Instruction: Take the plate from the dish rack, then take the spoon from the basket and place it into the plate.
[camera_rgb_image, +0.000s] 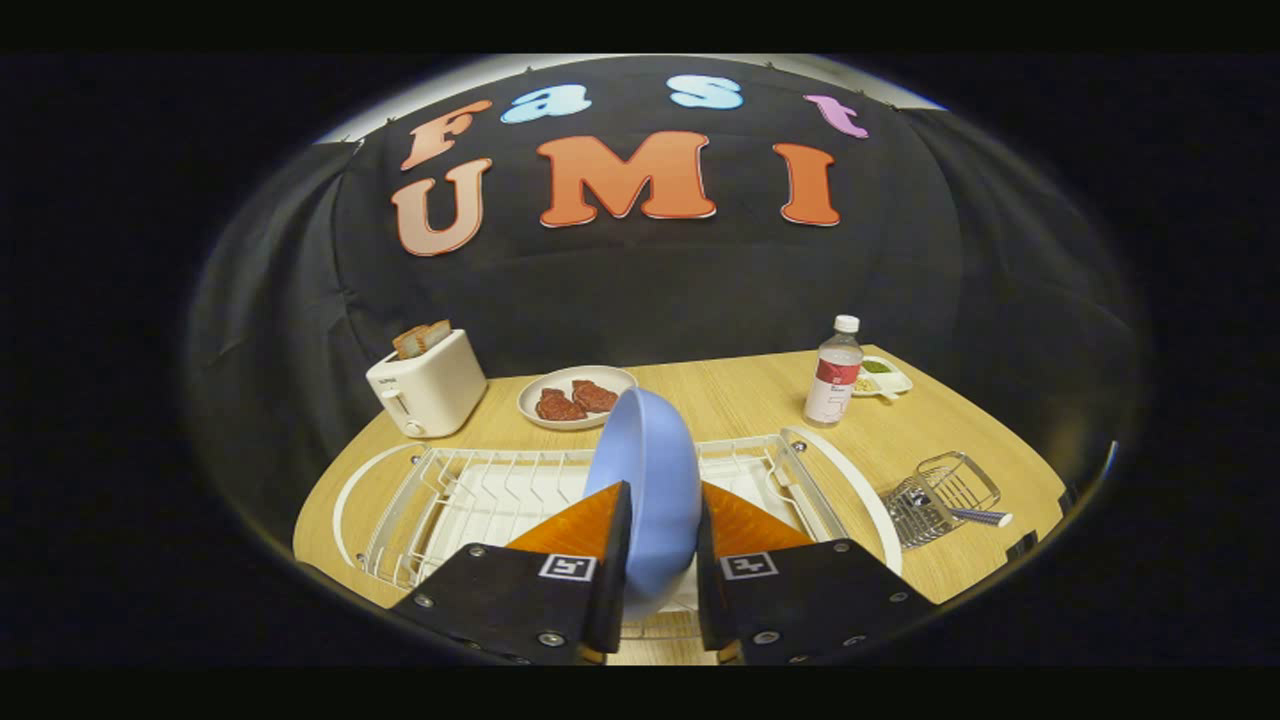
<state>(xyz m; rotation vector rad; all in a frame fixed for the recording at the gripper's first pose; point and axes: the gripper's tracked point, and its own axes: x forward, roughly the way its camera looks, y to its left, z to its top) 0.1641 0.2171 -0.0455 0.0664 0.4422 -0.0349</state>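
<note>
Claw (655, 575) closed on the rim of one blue plate (648, 490), a finger pressing each face; the plate stands on edge between the fingers, upright with a slight tilt, over the white wire dish rack (480, 490). Whether its lower edge rests in the rack or has cleared the wires cannot be told, as the fingers hide it.

Handling, as a judgement: the plate looks like smooth, stiff plastic or melamine, light, unlikely to break, but slick on its glazed-looking faces. A pinch at the rim gives little contact area, so the plate may pivot or slip when turned flat; a hold set deeper across the rim would likely steady it.

One rack, lying on the wooden desk (740, 400), with no other dish visible in it. Beyond the rack: one white toaster (428, 388) with two slices of toast (422, 338) standing up from it; one pale plate (577, 396) with two reddish-brown pieces of food on it; one clear bottle (833, 375) with a white cap; one small white dish (885, 377) just behind the bottle.

To the claw's right, well apart from the rack, one small wire basket (940, 497) lies on the desk, with one handle, presumably the spoon (980, 516), sticking out of it. The spoon's slender, hard handle is the likely place to take hold.
</note>
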